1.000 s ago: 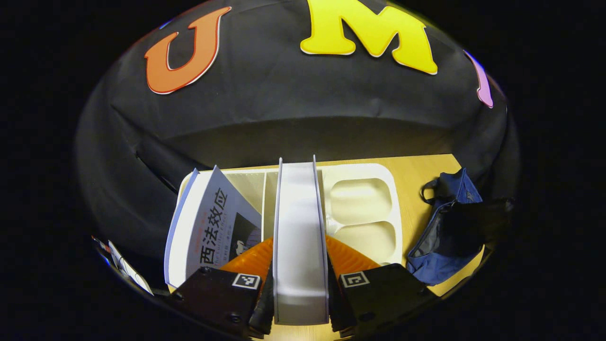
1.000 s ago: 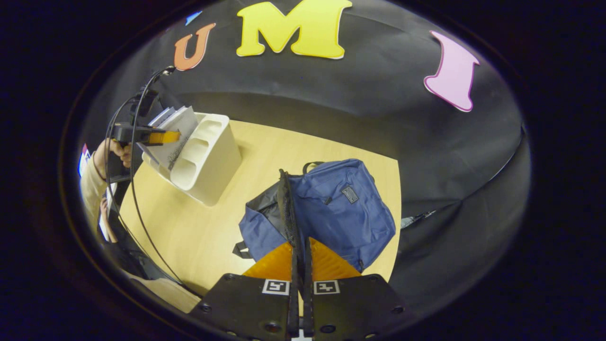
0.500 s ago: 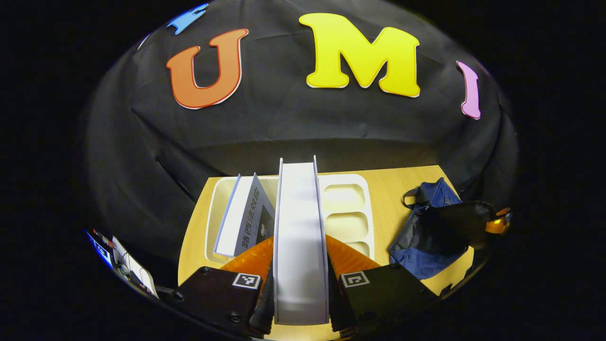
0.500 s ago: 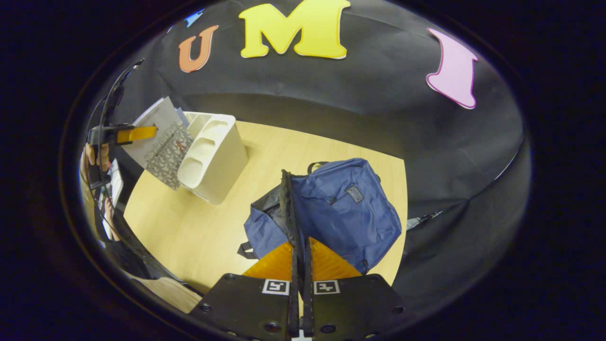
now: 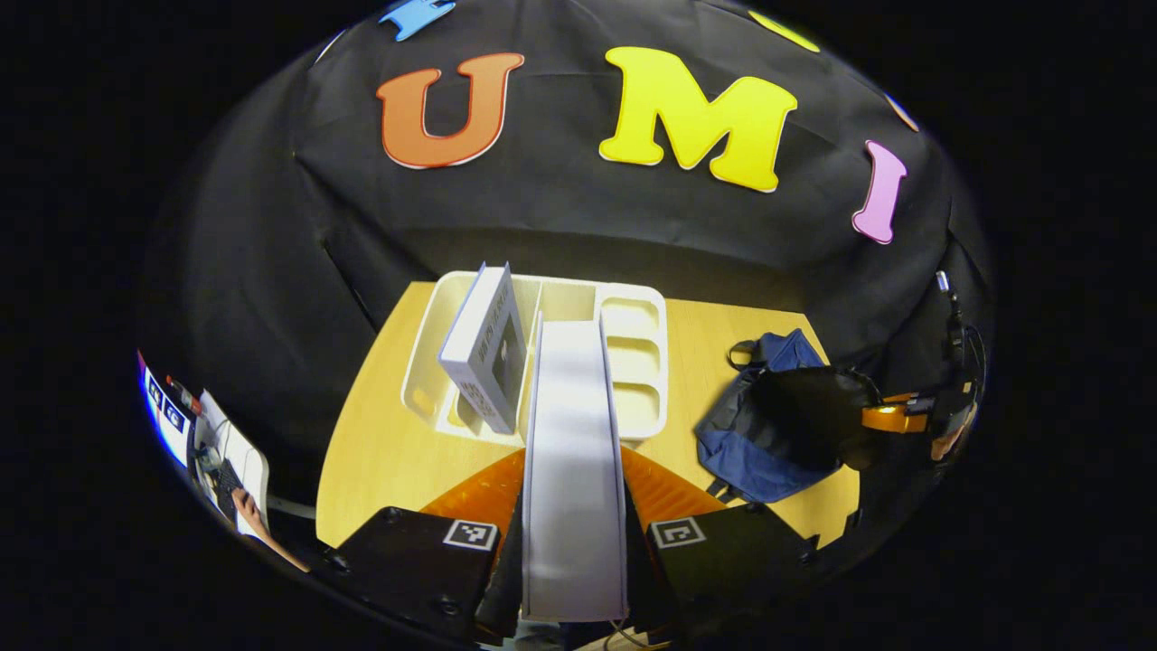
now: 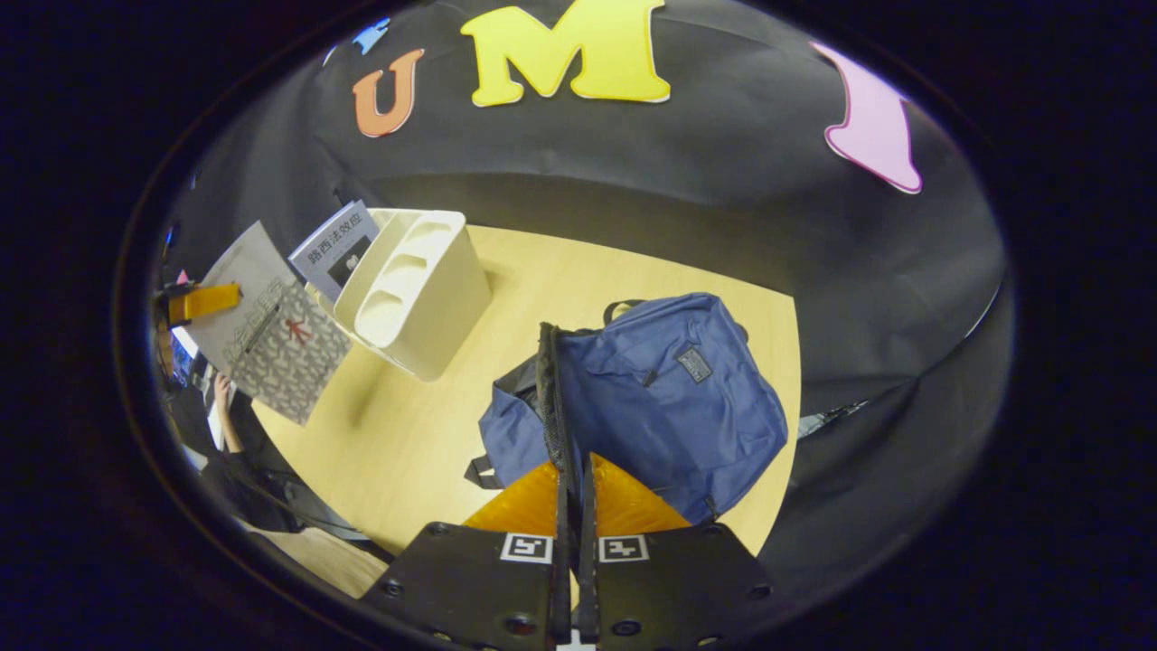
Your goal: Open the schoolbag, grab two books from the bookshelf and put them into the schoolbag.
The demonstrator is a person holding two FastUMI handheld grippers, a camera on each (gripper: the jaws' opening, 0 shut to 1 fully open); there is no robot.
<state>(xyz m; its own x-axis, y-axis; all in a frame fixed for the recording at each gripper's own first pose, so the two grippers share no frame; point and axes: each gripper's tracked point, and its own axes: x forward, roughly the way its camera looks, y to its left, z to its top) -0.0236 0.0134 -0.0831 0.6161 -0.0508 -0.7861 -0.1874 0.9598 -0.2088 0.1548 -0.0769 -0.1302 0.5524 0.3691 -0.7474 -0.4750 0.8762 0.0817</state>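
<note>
White-edged book [image 5: 572,470], clamped in left hand-held gripper [image 5: 573,551]

A light wooden bench [image 6: 578,271] carries two things. A white bookshelf [image 6: 418,291] stands near the back left side, with open slots on top. One book [image 6: 333,246] stands tilted inside the bookshelf. A blue schoolbag [image 6: 664,398] lies on the bench to the right, well apart from the bookshelf. Its top is open, and its dark inside shows.
</note>
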